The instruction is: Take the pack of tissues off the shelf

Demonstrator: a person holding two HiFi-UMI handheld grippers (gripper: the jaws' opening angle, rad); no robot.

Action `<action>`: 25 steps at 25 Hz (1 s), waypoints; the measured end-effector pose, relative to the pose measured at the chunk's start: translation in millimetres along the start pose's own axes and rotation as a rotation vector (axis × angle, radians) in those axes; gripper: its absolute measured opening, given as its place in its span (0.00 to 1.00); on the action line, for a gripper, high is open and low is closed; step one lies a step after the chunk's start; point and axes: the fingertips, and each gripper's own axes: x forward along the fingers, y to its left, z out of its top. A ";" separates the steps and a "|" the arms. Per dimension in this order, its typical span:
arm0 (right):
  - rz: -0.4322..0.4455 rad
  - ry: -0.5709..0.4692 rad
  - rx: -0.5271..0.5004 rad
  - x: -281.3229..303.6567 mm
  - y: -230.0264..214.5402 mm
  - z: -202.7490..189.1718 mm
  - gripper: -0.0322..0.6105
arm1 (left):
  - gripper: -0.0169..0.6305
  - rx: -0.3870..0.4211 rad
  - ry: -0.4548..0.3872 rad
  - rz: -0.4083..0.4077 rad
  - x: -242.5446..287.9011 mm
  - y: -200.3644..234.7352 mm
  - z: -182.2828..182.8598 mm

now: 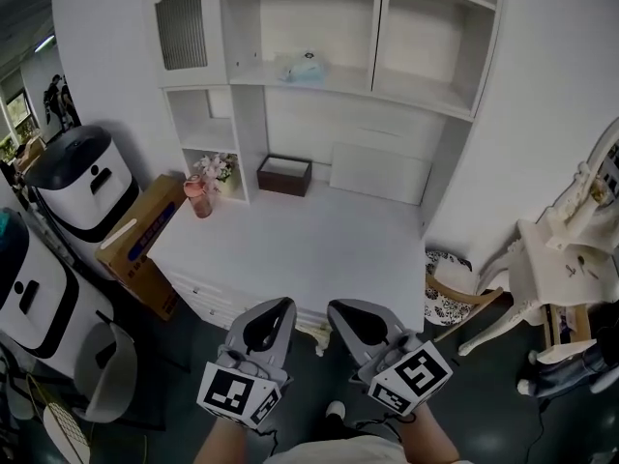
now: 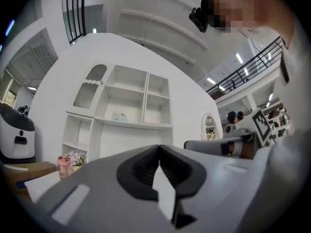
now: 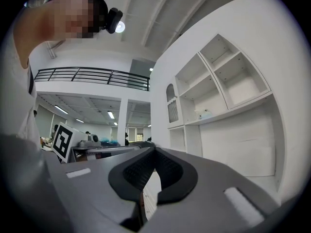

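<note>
The pack of tissues [image 1: 302, 67] lies on the middle board of the white shelf unit [image 1: 250, 114], in the wide open compartment just right of the ribbed-glass door [image 1: 181, 22], and it is well apart from both of your grippers. At the far left of the head view, 2 white round-topped machines [image 1: 73, 177] stand on the floor. Next to them a cardboard box [image 1: 145, 235] leans at the left end of the desk [image 1: 300, 249]. A pink cup [image 1: 198, 197] and a small bunch of flowers [image 1: 218, 167] stand just beside each other at the desk's back left corner. Further right, a dark open box [image 1: 284, 175] sits on the desk against the back wall, below the tissue shelf, and a white panel [image 1: 379, 172] leans on that wall to its right. Your left gripper [image 1: 269, 322] is low in front of the desk's near edge and points toward the shelves. Its jaws are pressed together with nothing between them. Your right gripper [image 1: 353, 319] is just beside it and points the same way, its jaws likewise pressed together on nothing. A chair [image 1: 447, 298] with a patterned cushion stands at the desk's right. From each gripper's own view, the pack shows small and far on its shelf.
</note>
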 end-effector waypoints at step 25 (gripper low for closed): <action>0.072 0.009 0.028 36.1 -98.8 -14.2 0.05 | 0.03 0.038 0.022 0.064 97.8 17.4 -20.0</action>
